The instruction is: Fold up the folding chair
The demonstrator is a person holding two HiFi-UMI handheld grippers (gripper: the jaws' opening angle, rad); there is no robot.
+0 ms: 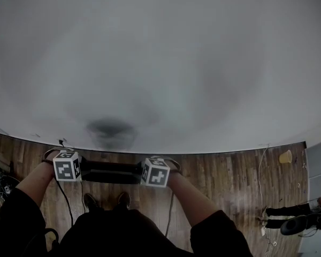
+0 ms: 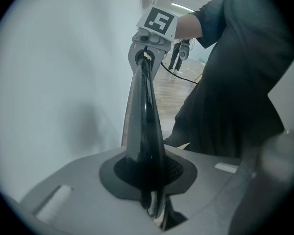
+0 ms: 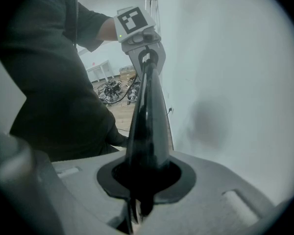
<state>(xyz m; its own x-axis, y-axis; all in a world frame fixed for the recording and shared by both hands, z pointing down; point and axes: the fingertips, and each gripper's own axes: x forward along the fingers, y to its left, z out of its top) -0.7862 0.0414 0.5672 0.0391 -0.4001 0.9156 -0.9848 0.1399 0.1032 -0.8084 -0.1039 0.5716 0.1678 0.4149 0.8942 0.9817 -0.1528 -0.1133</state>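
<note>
Where the person's shoes (image 1: 104,199) stand on the wooden floor (image 1: 224,175), the left gripper (image 1: 80,170) and right gripper (image 1: 145,173) each have their jaws pressed onto the thin black edge of the folding chair (image 1: 111,172), which spans level between them. Just beyond it rises a white wall (image 1: 160,63).

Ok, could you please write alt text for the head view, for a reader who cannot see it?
Seen from above, a person holds a narrow black folding chair between the left gripper and the right gripper, close to a white wall. Below are a wooden floor and the person's shoes.
</note>
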